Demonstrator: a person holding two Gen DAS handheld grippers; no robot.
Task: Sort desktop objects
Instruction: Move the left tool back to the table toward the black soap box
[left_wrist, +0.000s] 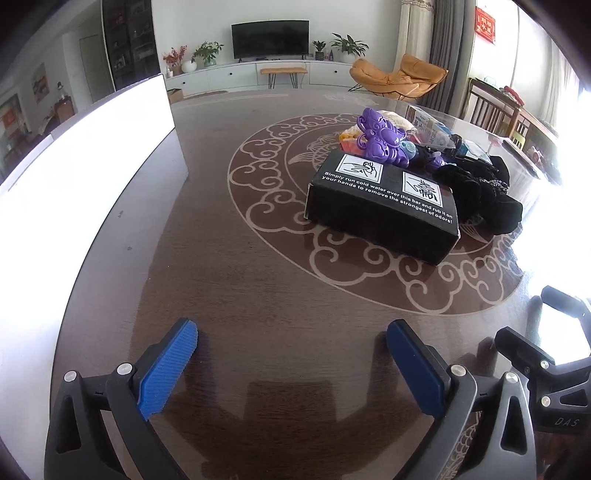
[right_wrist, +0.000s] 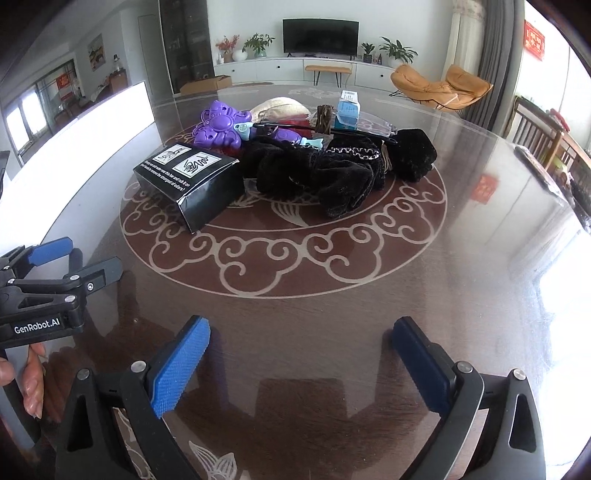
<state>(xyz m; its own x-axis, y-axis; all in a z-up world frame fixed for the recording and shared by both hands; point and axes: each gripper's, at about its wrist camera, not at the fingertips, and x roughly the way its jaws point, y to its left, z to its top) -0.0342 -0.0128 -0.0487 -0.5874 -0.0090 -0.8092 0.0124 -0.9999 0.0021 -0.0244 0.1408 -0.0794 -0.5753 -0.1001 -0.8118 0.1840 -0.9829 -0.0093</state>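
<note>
Clutter heaped mid-table, both claws empty and wide apart.

The pile sits at the centre of the table: a black box nearest, a purple toy behind it, black cloth touching the box's side. The left gripper and right gripper hang over bare wood well short of it, jaws spread, likely readied to take the first item. A white bin stands along the left edge, probably to receive it.
</note>
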